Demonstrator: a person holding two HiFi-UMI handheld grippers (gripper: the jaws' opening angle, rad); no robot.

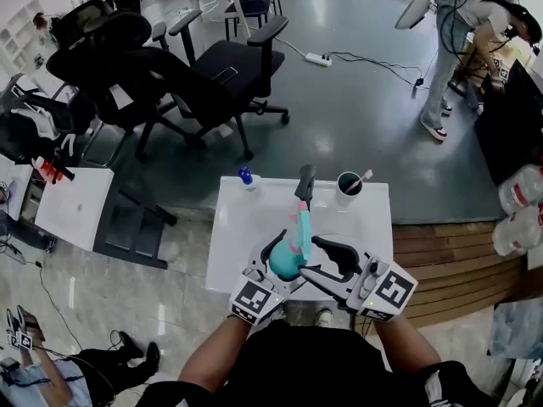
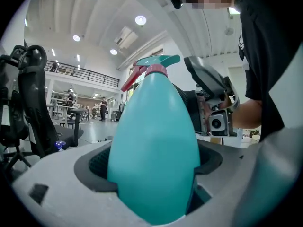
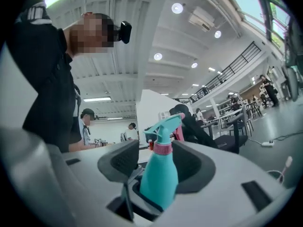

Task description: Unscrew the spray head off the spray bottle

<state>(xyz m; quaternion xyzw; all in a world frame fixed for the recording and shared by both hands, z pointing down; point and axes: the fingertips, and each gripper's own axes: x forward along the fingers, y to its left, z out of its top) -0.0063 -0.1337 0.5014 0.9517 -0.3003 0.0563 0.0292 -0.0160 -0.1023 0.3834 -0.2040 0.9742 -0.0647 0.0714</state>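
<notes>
A teal spray bottle (image 1: pixel 287 259) with a teal spray head (image 1: pixel 301 220) and a pink collar is held above the white table (image 1: pixel 246 227). My left gripper (image 1: pixel 282 251) is shut on the bottle's wide body (image 2: pixel 156 145), which fills the gap between its jaws; the spray head (image 2: pixel 154 67) rises above them. My right gripper (image 1: pixel 309 255) stands open around the bottle's upper part. In the right gripper view the pink collar (image 3: pixel 162 149) sits between the two black pads (image 3: pixel 118 162), with a gap on each side. The bottle's base is hidden.
On the table's far edge stand a small blue-capped bottle (image 1: pixel 245 176), a black object (image 1: pixel 304 185) and a dark cup (image 1: pixel 349 185) with a stick in it. Black office chairs (image 1: pixel 237 66) stand beyond. A person (image 1: pixel 458 49) stands far right. A wooden bench (image 1: pixel 450 261) lies to the right.
</notes>
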